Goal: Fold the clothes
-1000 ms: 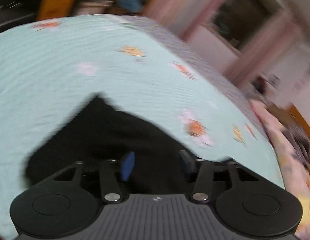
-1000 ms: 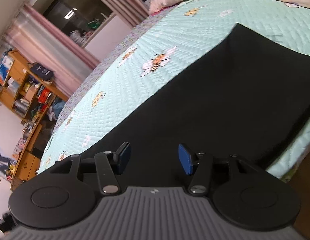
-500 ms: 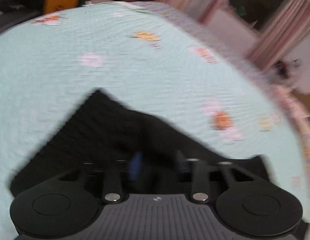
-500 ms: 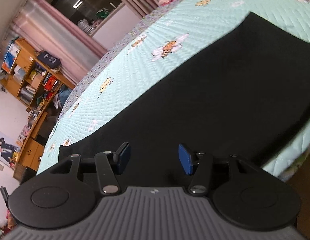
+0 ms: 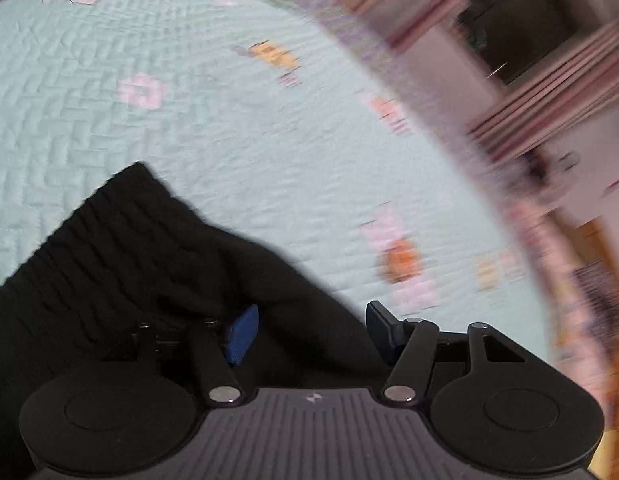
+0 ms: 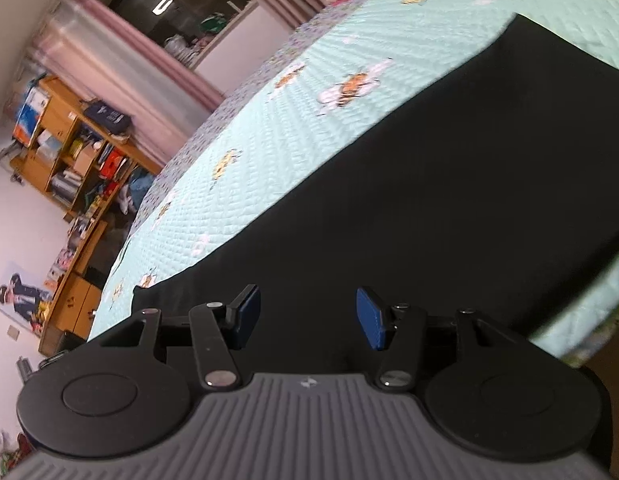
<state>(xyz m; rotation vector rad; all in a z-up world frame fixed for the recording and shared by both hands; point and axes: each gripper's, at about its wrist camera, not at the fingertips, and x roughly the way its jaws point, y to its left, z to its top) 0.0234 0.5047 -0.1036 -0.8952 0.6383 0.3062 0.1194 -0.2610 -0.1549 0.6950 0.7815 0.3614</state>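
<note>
**Holding two open grippers over one black garment on the bed**

Resting on the mint quilt is one black garment, the landmark for all positions below. It lies spread flat near the edge of the bed, with the quilt showing along its far side and past its corner.

Count of items:
- Grippers: two. The left gripper hangs over a rumpled, ribbed part of the garment. The right gripper hangs over the smooth, flat part of the garment.
- Blue pads: two on each gripper, four in all. One left pad sits against a raised fold of the cloth; whether it touches the fold cannot be told.
- Jaws: both sets stand apart, with only black cloth seen through each gap. Neither set clamps anything.

Surroundings, relative to the garment:
- Printed bees mark the quilt beyond the garment's far edge; at least five show in the right wrist view.
- One wooden shelf unit stands beyond the bed, filled with books and boxes.
- Pink curtains hang past the quilt on the far side.

The left wrist view is blurred toward its right side.
</note>
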